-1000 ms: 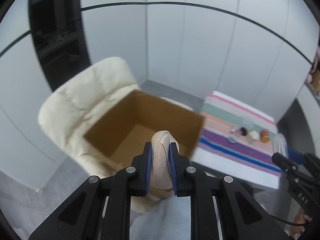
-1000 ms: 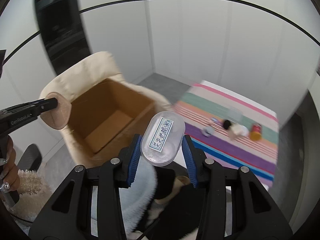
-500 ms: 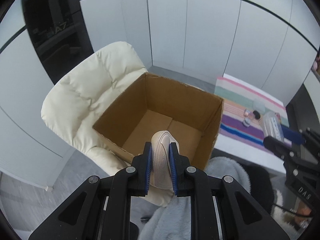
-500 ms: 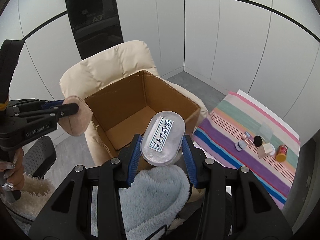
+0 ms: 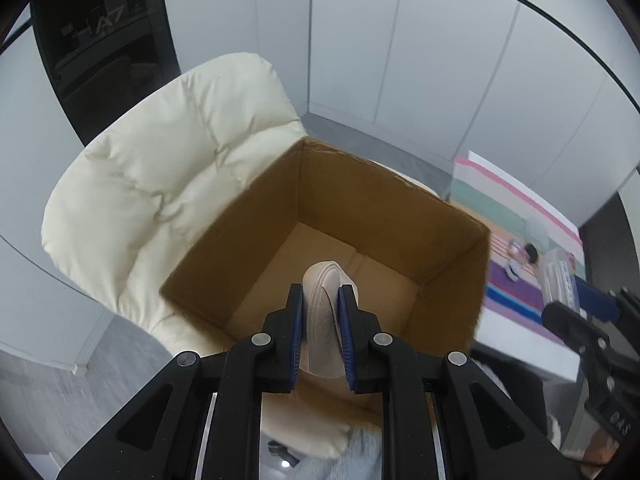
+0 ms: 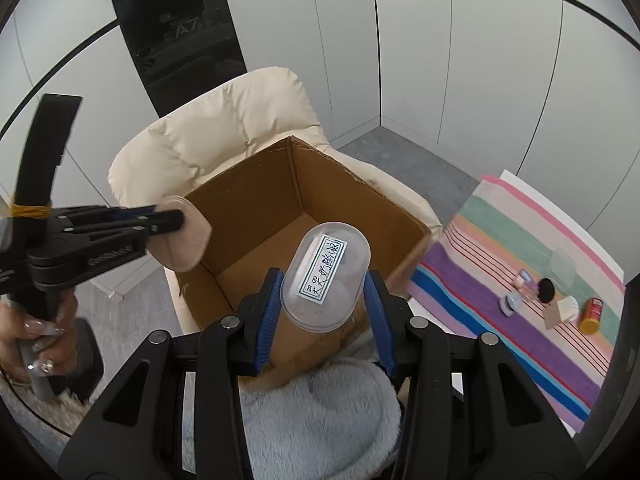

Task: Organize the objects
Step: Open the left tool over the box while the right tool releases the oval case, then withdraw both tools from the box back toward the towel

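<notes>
Both loads hang over the box (image 5: 360, 216): left gripper (image 5: 320, 316) clamps a pouch (image 5: 322, 300), right gripper (image 6: 324, 300) a tub (image 6: 326, 276). Next, probably lower and release.

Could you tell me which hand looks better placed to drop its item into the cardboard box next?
Probably the left: its gripper holds the pink compact directly over the cardboard box, while the right gripper's clear container sits nearer the front rim.
</notes>
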Demonstrator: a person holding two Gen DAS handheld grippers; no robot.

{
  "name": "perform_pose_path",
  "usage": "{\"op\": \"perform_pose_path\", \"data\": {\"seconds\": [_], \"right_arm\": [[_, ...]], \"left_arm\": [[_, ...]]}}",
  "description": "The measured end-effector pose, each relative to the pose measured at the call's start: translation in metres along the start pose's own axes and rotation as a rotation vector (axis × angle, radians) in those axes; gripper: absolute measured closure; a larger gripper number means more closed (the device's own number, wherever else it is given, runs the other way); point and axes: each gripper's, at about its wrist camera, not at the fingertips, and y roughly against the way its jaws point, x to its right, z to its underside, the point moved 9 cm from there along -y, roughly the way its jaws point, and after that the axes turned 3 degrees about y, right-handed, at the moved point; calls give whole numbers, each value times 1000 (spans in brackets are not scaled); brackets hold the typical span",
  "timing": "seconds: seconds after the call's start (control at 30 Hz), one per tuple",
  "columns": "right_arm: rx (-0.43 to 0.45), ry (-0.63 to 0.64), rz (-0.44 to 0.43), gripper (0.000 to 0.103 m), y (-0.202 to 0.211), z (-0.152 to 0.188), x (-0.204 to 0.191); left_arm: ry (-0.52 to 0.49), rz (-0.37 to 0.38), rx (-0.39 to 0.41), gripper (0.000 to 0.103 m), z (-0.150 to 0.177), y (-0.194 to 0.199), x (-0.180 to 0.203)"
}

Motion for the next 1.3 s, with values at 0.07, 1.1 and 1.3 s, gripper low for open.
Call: {"op": "perform_pose_path", "data": {"seconds": [0.07,1.1,1.3], "right_arm": [[-7,-1,0,60,-15,-9,1],[-34,-41,46,7,-91,-33,12],[-38,-61,60,7,-83,-30,14]], "left_arm": [[-4,-35,20,85,-12,-13,-4],[83,45,1,7,-21,-48,-23],[79,33,26,7,-21,-38,-20]]}}
